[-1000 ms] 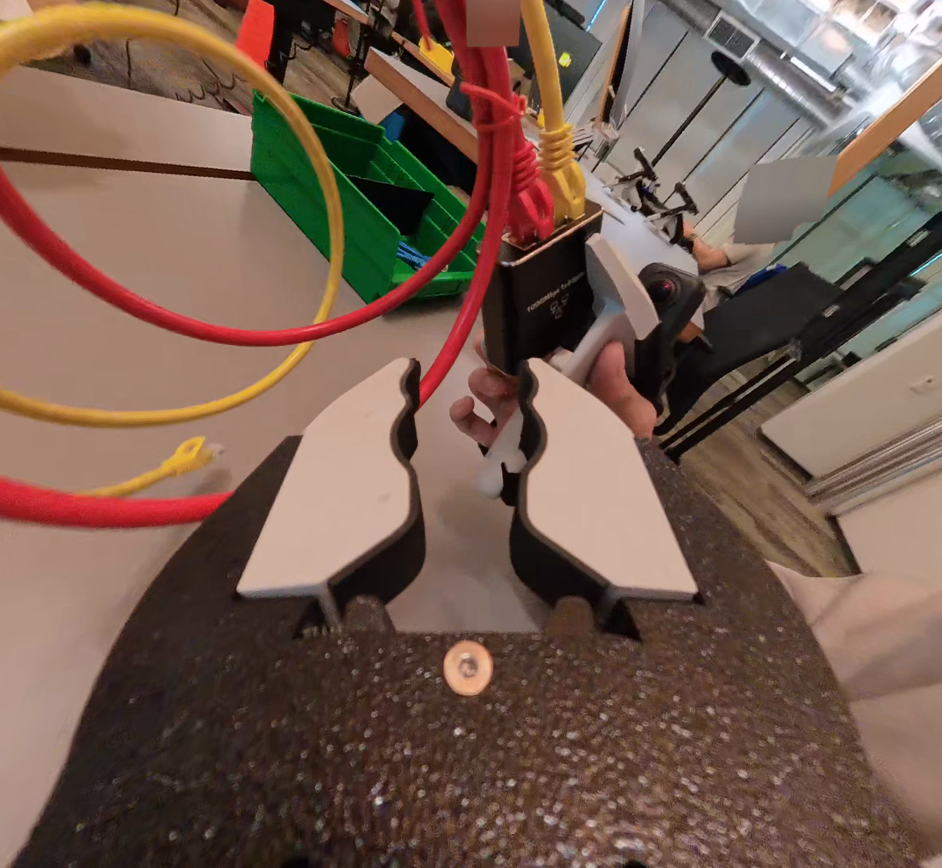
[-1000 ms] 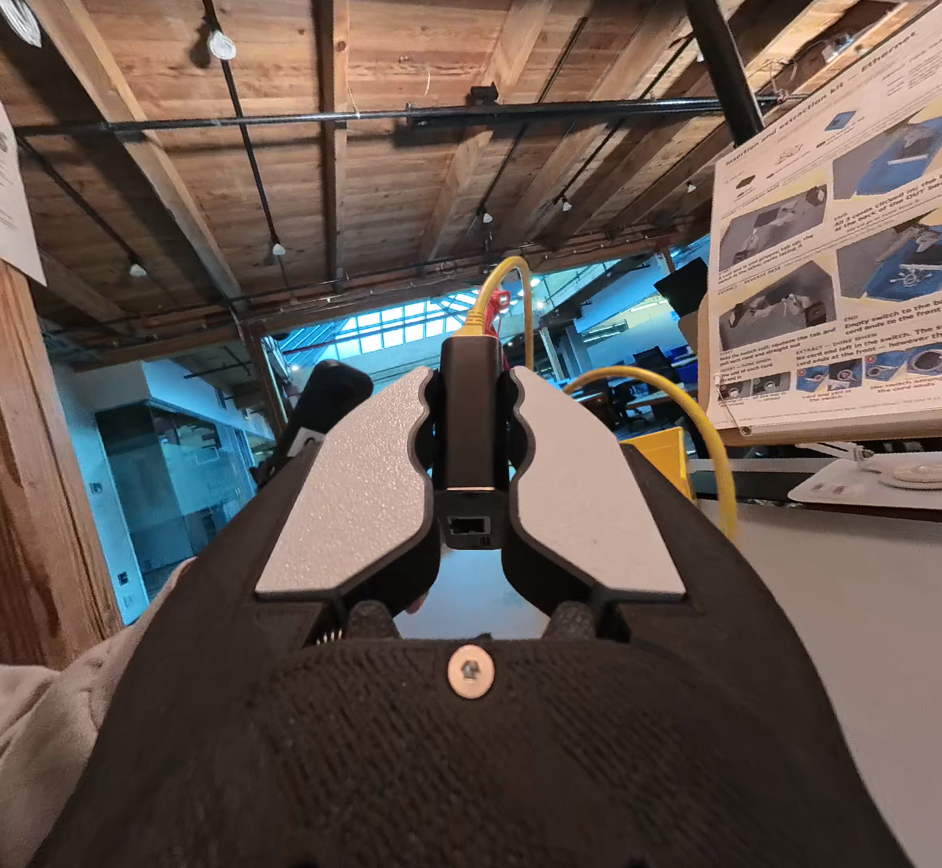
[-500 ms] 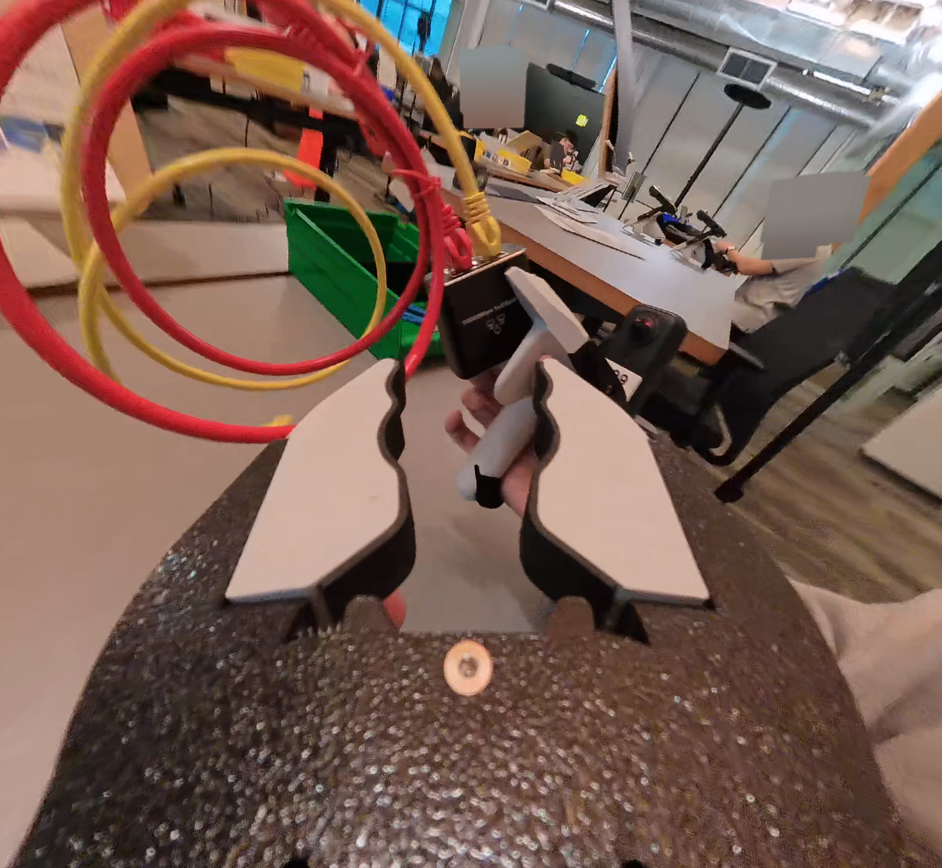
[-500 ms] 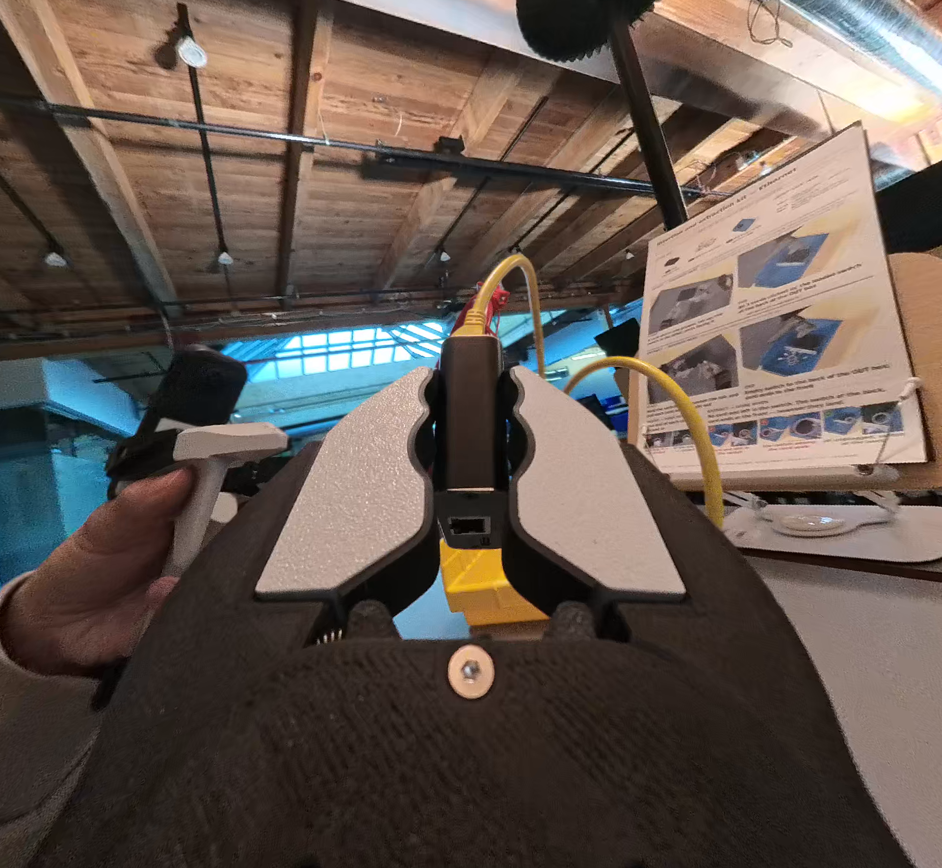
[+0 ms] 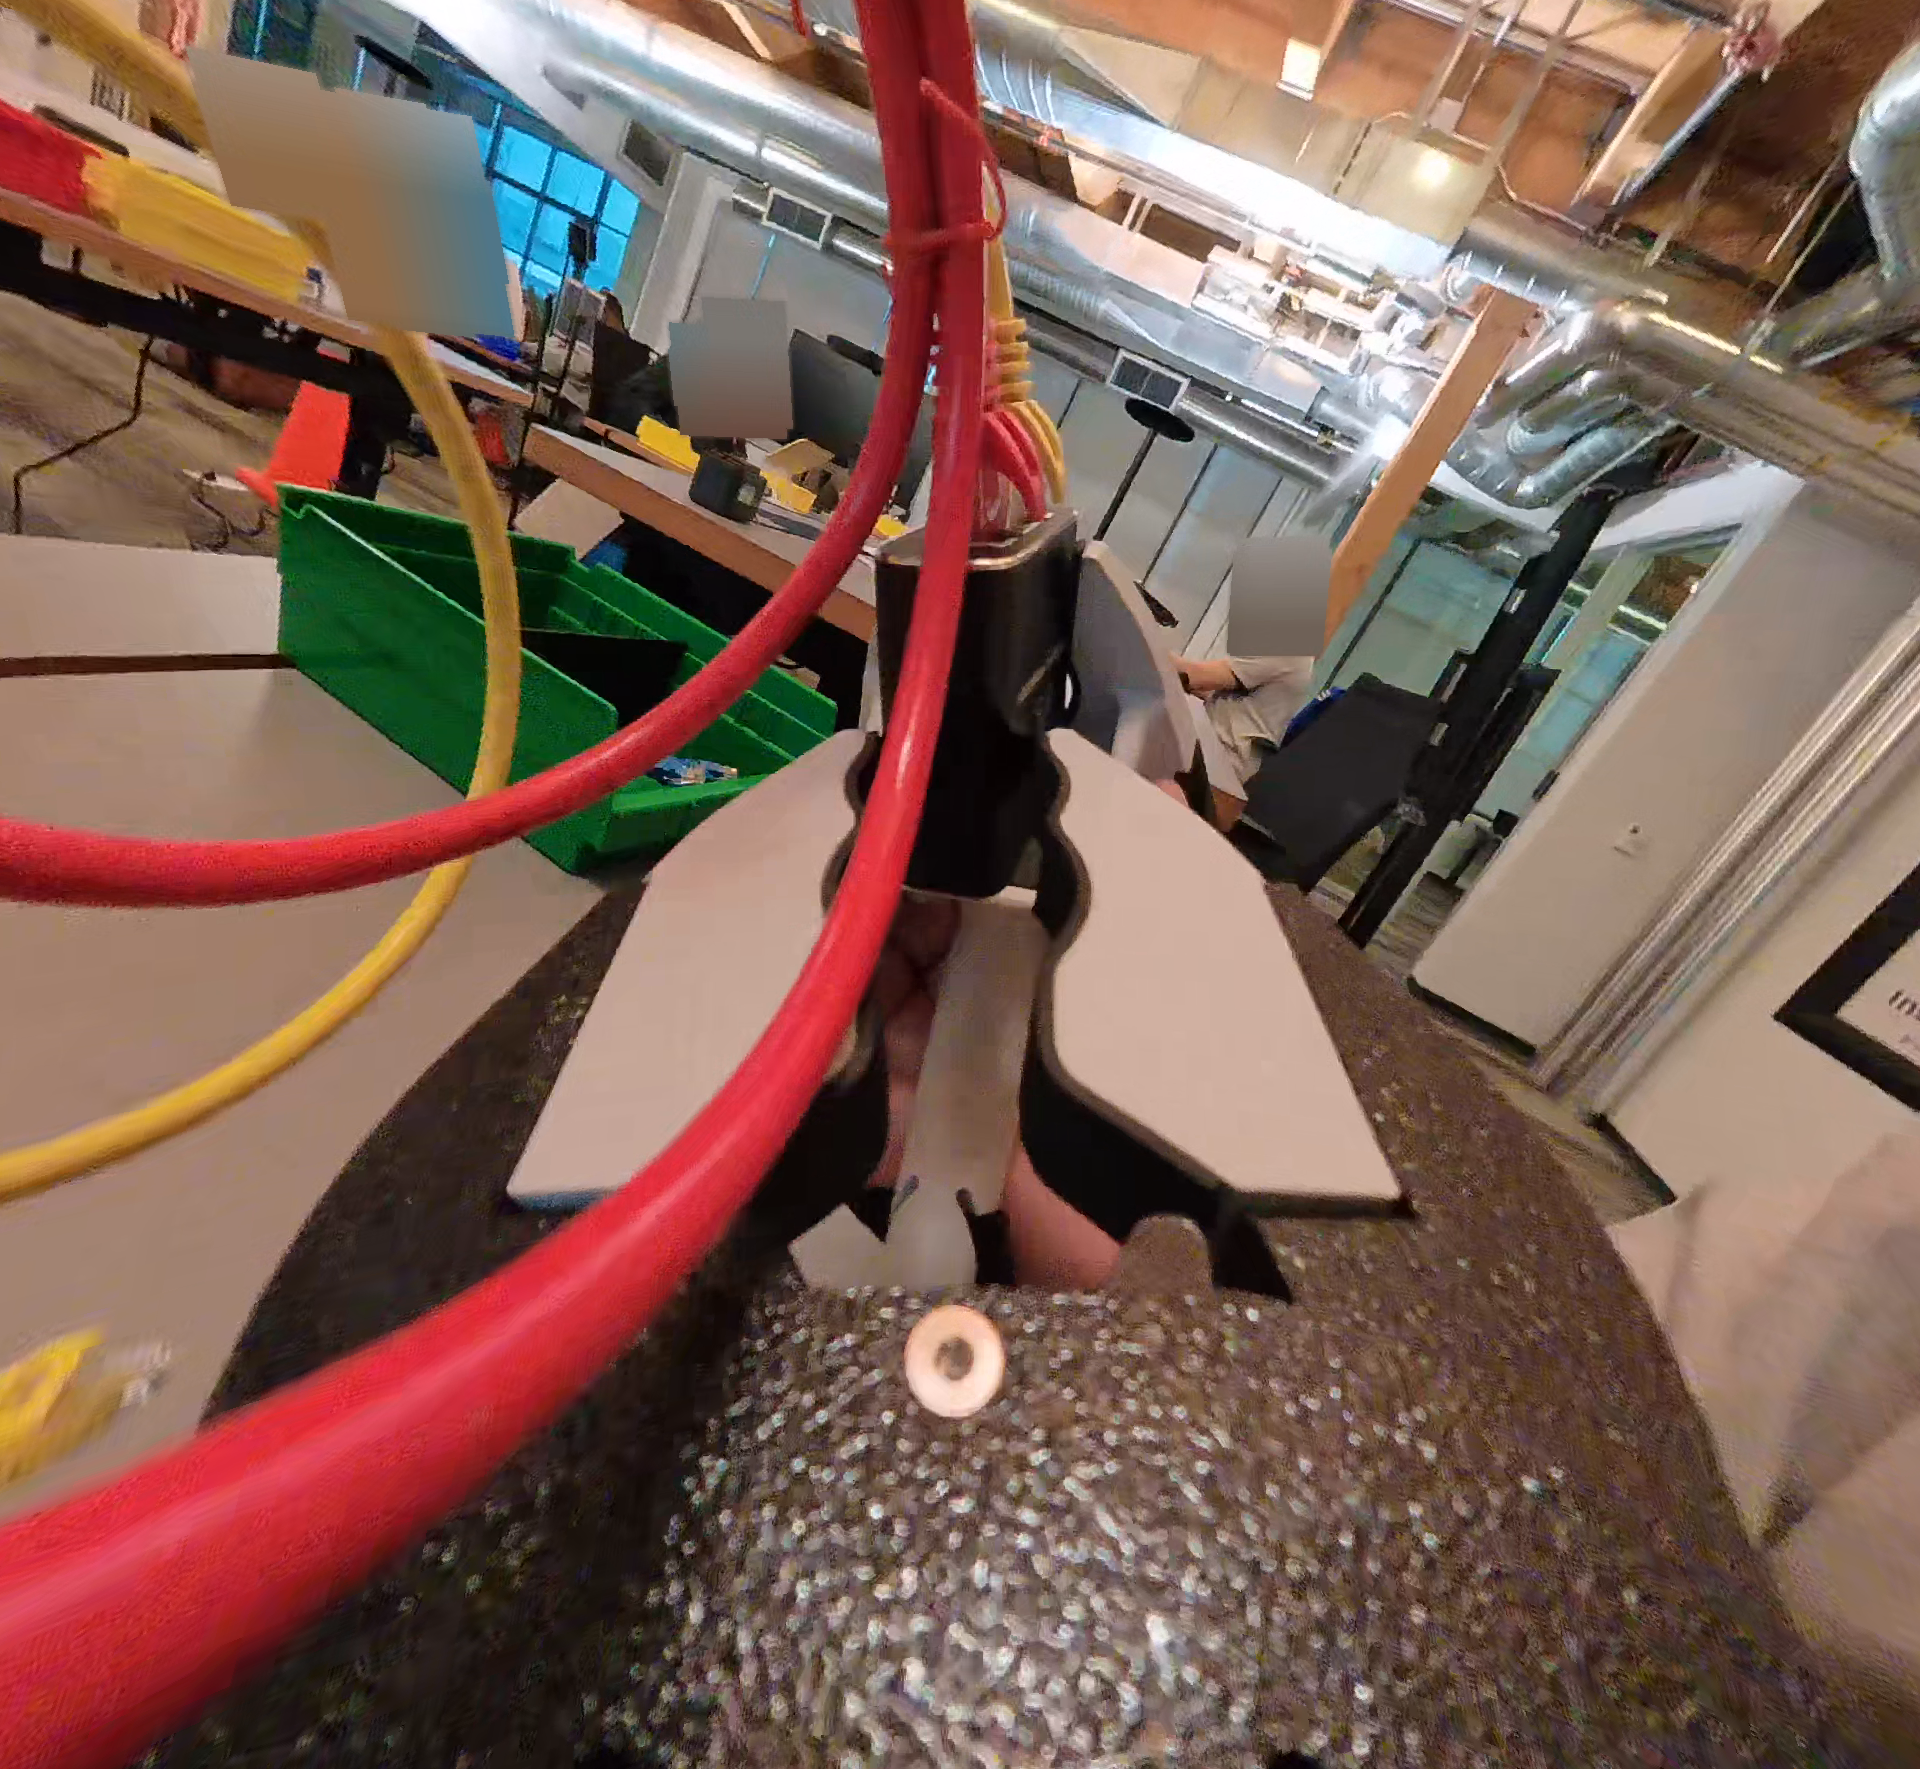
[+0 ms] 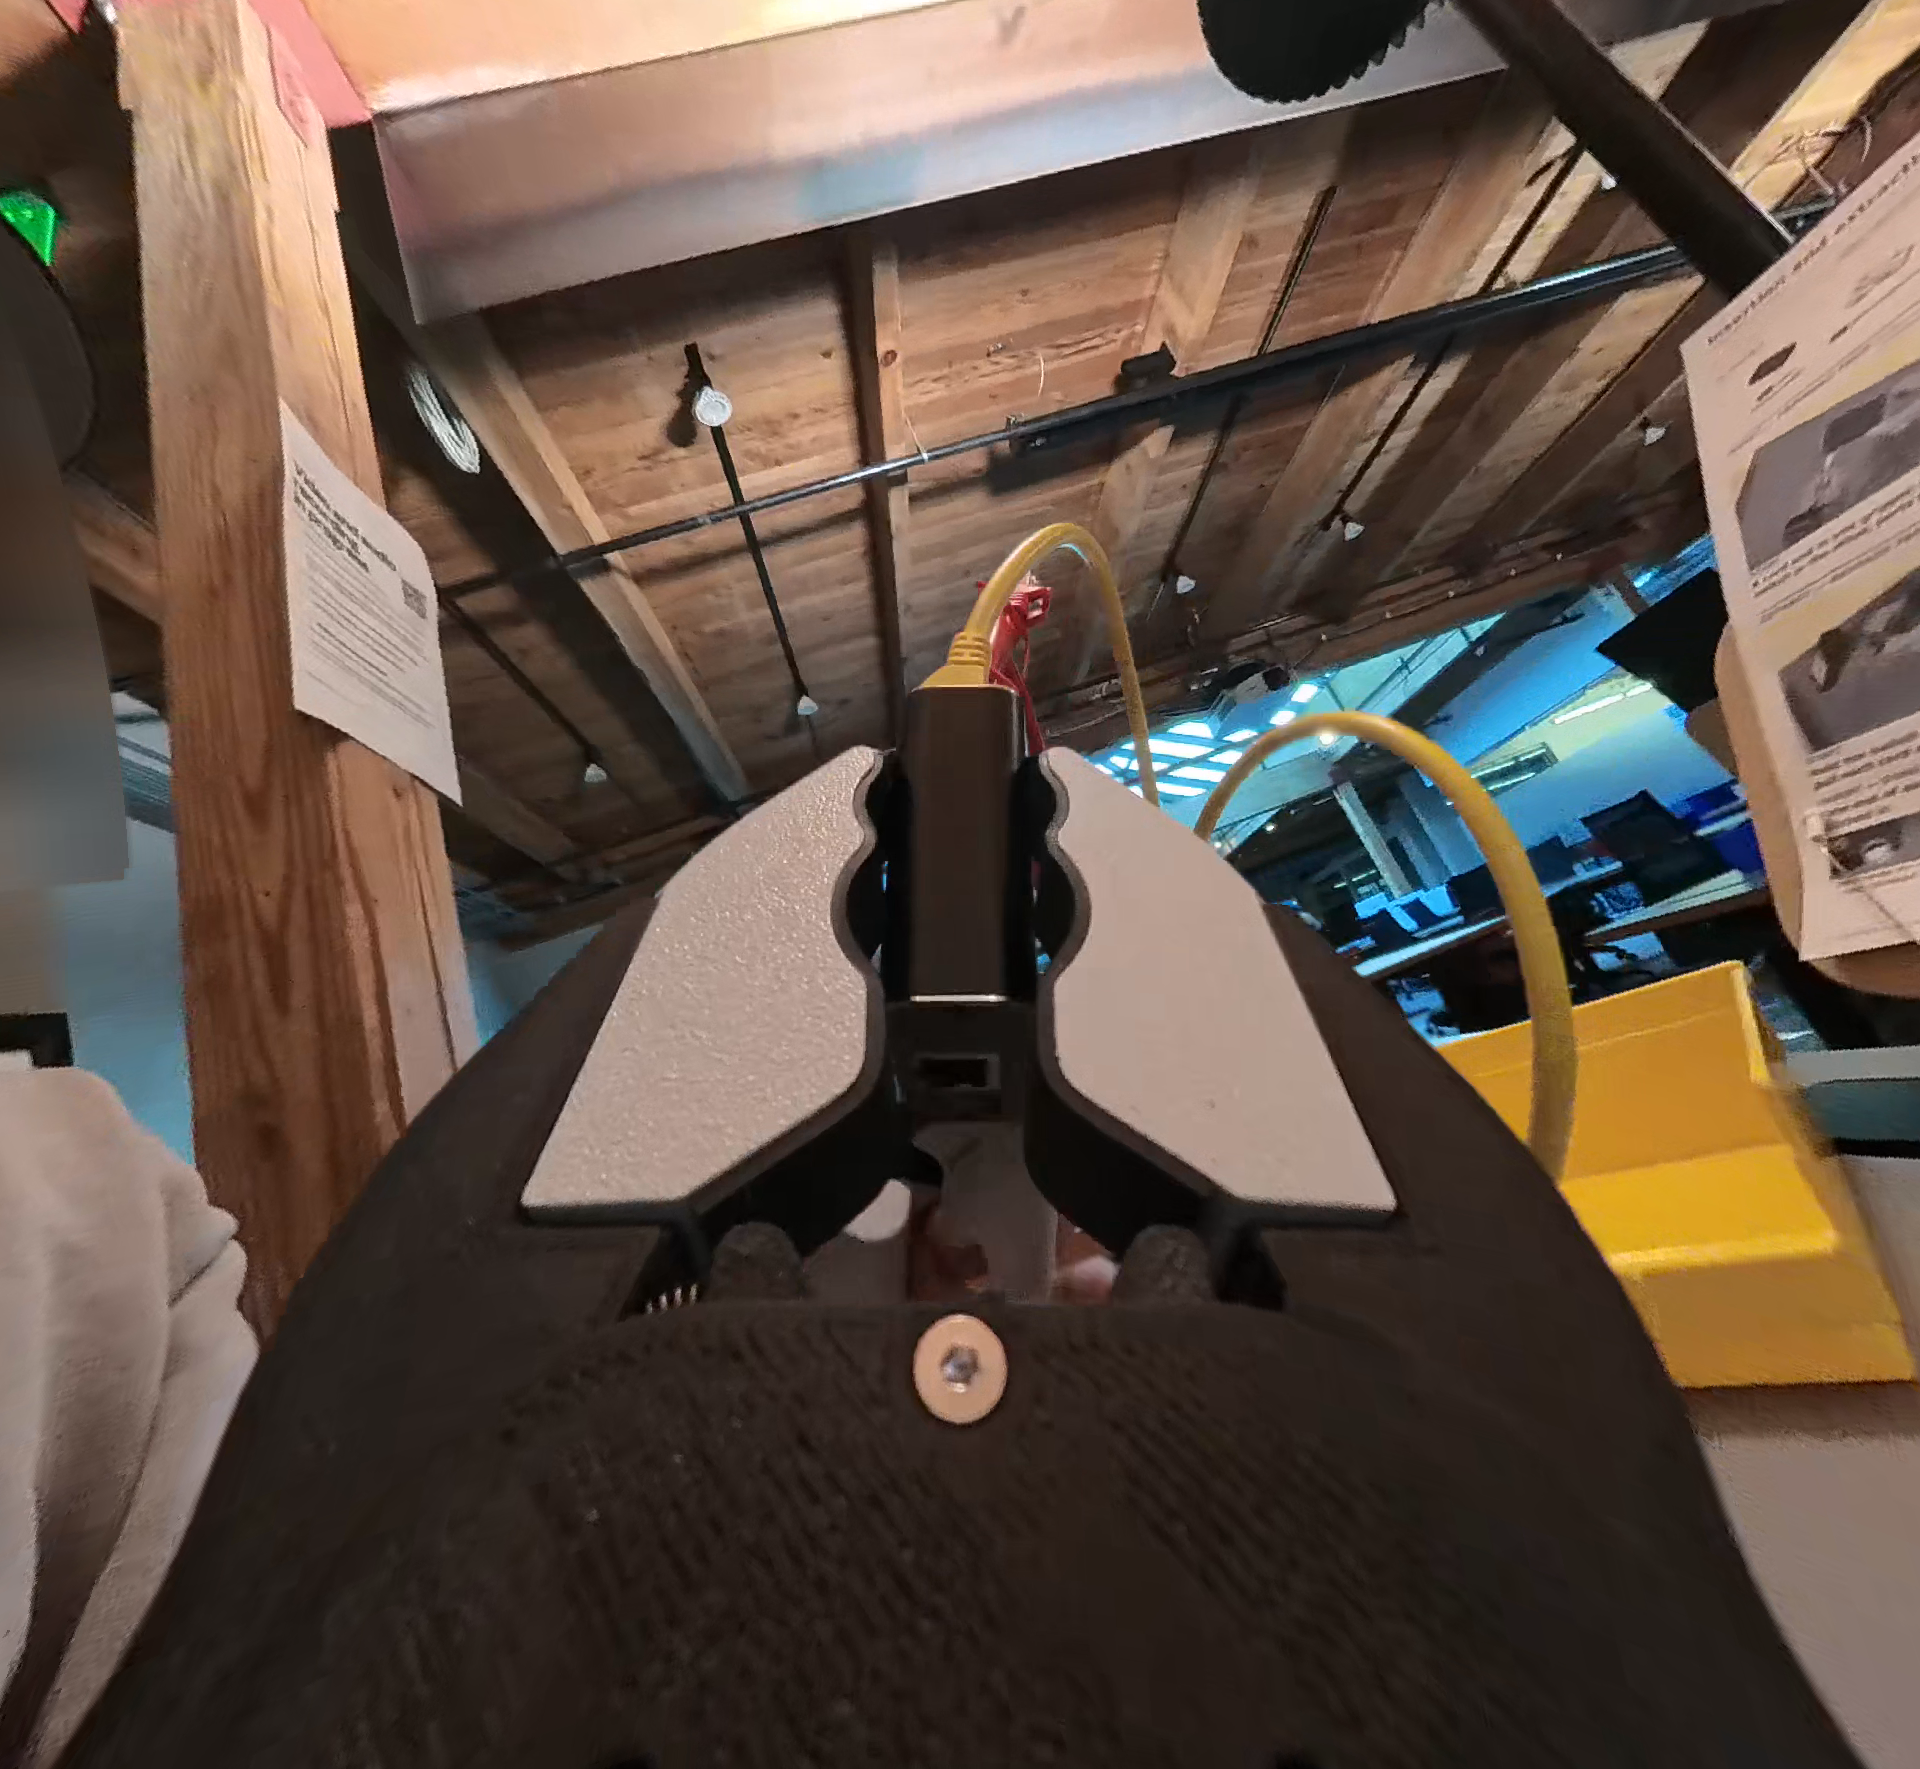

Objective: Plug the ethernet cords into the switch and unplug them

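A small black switch [image 5: 966, 701] is held up in the air, with red cords [image 5: 914, 161] and a yellow cord [image 5: 499, 659] plugged into its top end. My right gripper [image 6: 961, 763] is shut on the switch [image 6: 956, 846], and the empty port at its near end faces that camera. The yellow cord [image 6: 1538, 940] loops off to the right. My left gripper [image 5: 956, 753] is open. Its jaws stand either side of the switch's lower end, and a red cord runs across its left finger. One right finger [image 5: 1127, 670] shows behind the switch.
A green bin [image 5: 416, 639] sits on the pale table [image 5: 156, 940] at the left. A loose yellow plug [image 5: 62, 1397] lies near the front edge. A yellow bin [image 6: 1683, 1200], a wooden post [image 6: 270, 680] and a printed sheet [image 6: 1818, 576] surround the right gripper. A person [image 5: 1247, 711] sits far behind. Left and right tips are no more than a few centimetres apart.
My left gripper has moved in until the switch's lower end sits between its jaws, which have narrowed slightly. The right gripper has swung round with the switch, and the cord loops have shifted.
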